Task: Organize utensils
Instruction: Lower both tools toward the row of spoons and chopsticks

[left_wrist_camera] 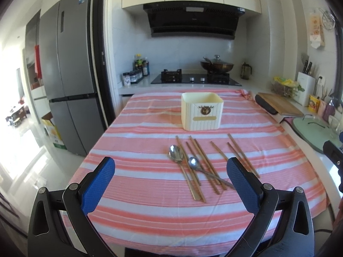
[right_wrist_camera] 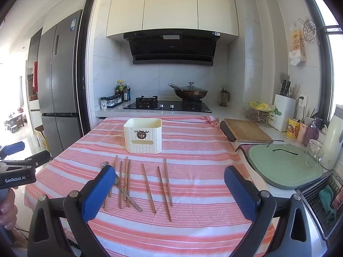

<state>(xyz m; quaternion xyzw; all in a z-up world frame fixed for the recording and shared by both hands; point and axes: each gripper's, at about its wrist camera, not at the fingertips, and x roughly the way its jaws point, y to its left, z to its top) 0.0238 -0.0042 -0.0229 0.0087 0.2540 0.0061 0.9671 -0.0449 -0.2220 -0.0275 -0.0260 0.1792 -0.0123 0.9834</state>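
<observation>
While wide apart, left gripper (left_wrist_camera: 170,169) empty, right gripper (right_wrist_camera: 169,178) empty

Grey fridge (left_wrist_camera: 64,81), lidded wok (right_wrist_camera: 190,92) on stove, wooden board (right_wrist_camera: 246,130) — possibly chopping — green mat (right_wrist_camera: 285,167)

Kitchen before me: fridge (left_wrist_camera: 64,81) at left, hood (left_wrist_camera: 190,19) and hob (left_wrist_camera: 195,78) centre, sunlit floor (left_wrist_camera: 19,150) lower left.

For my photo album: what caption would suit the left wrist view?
Open left gripper hovers over spoons and chopsticks before a cream holder.
</observation>
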